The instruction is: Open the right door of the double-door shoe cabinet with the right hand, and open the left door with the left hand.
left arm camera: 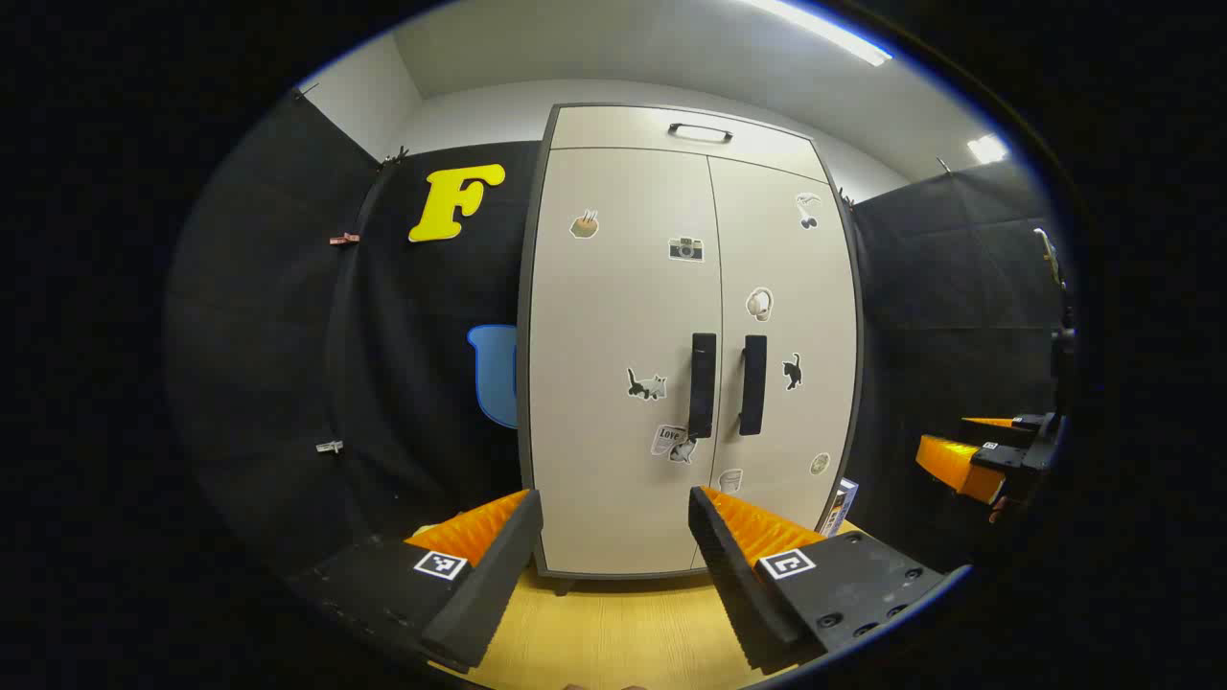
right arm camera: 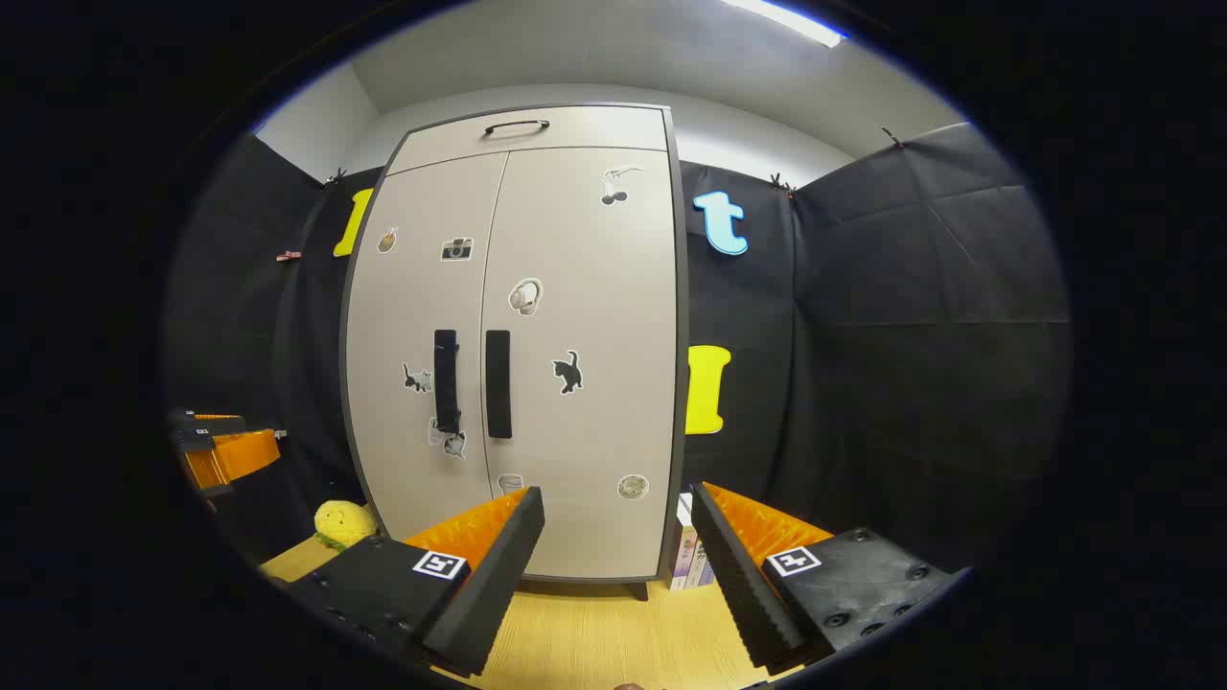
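Beige shoe cabinet (left arm camera: 623, 383) stands on the wooden surface (left arm camera: 613, 632) before me, both doors shut, its two handles (left arm camera: 703, 383) side by side. My left gripper (left arm camera: 613, 537) and right gripper (right arm camera: 613, 537) hold fingers apart, touching nothing.

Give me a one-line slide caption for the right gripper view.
Open right claw faces the closed shoe cabinet, short of the right door handle.

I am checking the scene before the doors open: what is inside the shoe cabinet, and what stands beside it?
The inside cannot be seen: both doors of the shoe cabinet are closed. Beside its base on the right stands a small box, on the left lies a yellow plush toy. Both grippers are open, away from the handles.
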{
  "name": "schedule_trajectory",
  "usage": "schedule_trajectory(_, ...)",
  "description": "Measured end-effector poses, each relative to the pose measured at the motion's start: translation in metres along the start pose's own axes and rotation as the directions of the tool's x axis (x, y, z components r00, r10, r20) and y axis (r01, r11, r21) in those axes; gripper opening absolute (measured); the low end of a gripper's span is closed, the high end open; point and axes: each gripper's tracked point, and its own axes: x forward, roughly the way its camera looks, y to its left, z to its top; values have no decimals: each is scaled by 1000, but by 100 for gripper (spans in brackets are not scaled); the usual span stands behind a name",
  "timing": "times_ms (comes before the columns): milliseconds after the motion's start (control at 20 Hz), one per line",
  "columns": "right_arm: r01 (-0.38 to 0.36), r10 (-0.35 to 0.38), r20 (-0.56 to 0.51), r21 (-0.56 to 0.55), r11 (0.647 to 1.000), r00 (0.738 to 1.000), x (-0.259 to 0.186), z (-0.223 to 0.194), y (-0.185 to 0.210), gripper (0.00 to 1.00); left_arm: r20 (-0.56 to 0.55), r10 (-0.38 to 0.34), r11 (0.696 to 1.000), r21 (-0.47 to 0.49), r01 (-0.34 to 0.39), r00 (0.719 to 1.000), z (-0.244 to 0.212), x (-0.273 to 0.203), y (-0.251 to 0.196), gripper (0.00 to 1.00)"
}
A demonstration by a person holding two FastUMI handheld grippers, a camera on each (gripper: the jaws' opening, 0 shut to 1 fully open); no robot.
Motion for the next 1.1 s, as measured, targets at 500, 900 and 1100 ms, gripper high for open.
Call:
schedule_trajectory(500, -11, 11, -28, 6, 1000, 1000, 2, -7, 6, 98, -15, 8, 1000, 5, -8, 1000, -12, 1, 3, 95)
schedule_trajectory(900, -34, 35, -31, 21, 999, 999, 10, -2, 15, 98, -28, 2, 1000, 10, -2, 1000, -16, 5, 2, 95)
schedule_trajectory(1100, -47, 48, -19, 20, 999, 999, 17, 5, 17, 98, -38, 10, 1000, 11, -10, 999, -20, 3, 5, 95)
